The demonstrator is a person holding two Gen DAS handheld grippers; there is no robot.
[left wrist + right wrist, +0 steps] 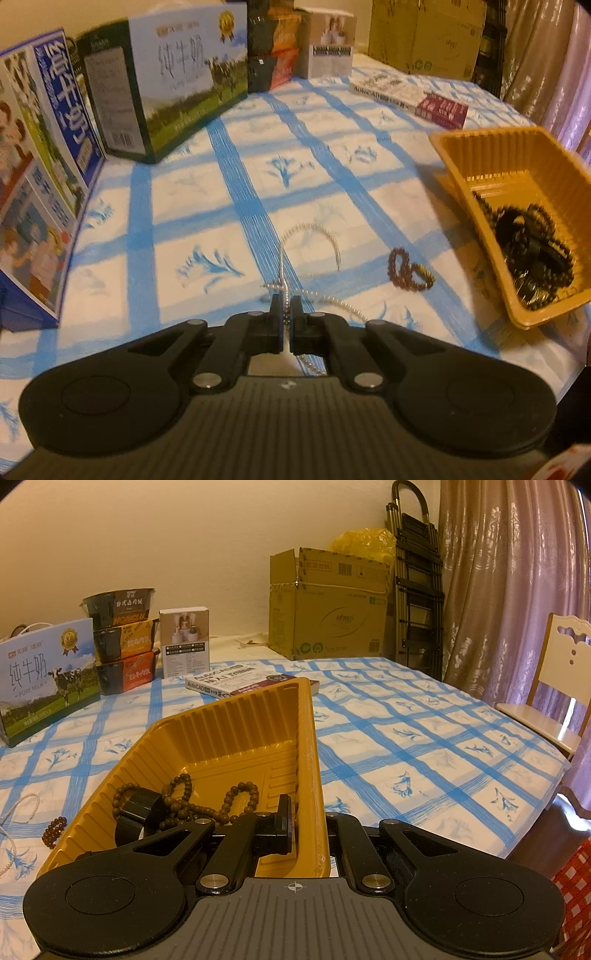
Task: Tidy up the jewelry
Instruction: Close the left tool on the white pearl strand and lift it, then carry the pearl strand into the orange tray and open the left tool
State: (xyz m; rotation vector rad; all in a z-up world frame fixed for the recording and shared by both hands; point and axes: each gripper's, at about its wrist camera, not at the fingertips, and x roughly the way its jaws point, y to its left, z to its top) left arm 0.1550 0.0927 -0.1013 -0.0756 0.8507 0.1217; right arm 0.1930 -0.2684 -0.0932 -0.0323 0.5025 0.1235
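One orange ribbed plastic tray (pixel 236 723) on blue-checked tablecloth (pixel 207 192). Right gripper (pixel 308 827) clamps the tray's side wall. Inside: one long dark wooden bead strand (pixel 207 805).

Left gripper (pixel 284 314) pinches one silvery pearl necklace (pixel 314 230). One reddish-brown bead bracelet (pixel 404 267) lies between necklace and tray. Two milk cartons (pixel 166 88) behind.

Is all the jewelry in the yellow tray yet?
Not yet. Dark bead strings already lie in the yellow tray, whose wall the right gripper pinches. The left gripper is shut on the pearl necklace. The reddish bead bracelet waits on the tablecloth.
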